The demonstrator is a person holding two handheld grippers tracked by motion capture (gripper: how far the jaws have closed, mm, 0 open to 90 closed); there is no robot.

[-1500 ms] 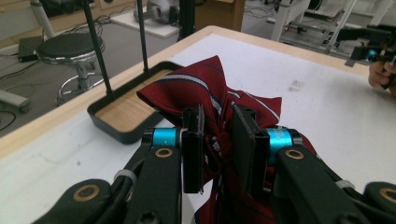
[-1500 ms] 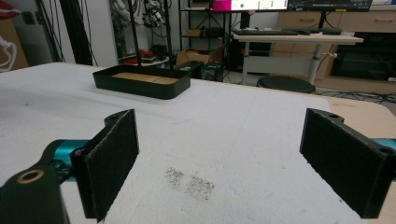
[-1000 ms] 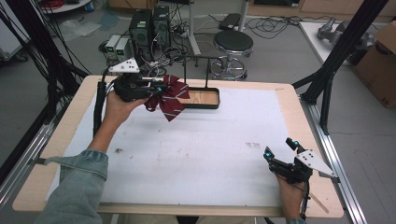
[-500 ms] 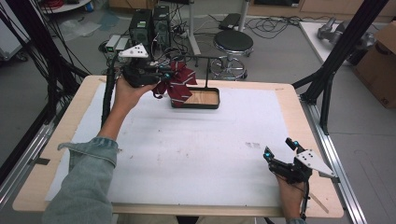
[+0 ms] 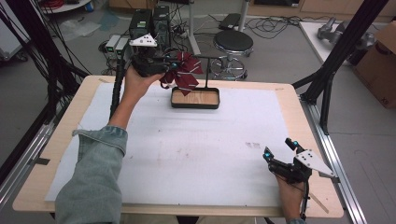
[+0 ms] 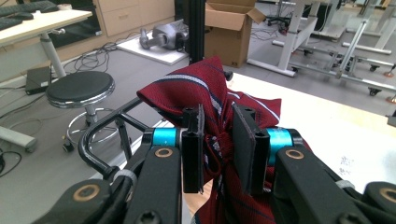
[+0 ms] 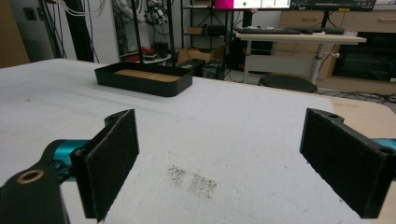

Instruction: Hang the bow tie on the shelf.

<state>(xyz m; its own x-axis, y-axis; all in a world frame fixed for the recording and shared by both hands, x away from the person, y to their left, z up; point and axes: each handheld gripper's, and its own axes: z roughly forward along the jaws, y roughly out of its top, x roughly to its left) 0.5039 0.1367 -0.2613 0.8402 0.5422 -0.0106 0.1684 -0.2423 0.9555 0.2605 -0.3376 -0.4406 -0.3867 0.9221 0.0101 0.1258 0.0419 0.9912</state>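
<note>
A dark red striped tie (image 5: 186, 71) hangs bunched from my left gripper (image 5: 173, 66), which is shut on it above the far left corner of a black tray (image 5: 194, 106). The tray has a wooden floor and carries a thin black post with a cross bar (image 5: 206, 70); the tie is right beside that bar. In the left gripper view the tie (image 6: 201, 88) is pinched between the pads of the left gripper (image 6: 218, 140), with a curved black bar (image 6: 100, 135) just behind. My right gripper (image 5: 279, 148) rests open near the table's front right, nothing between its jaws (image 7: 219, 140).
A white mat (image 5: 187, 149) covers the wooden table. The tray (image 7: 140, 81) lies far ahead of the right gripper. Behind the table stand a black stool (image 5: 232, 44) and computer boxes (image 5: 149, 23). Black frame legs (image 5: 327, 84) rise at the right; a cardboard box (image 5: 378, 60) sits beyond.
My left hand has carried the tie right and toward the far edge, slightly higher, up to the stand's bar. The right gripper has stayed put.
</note>
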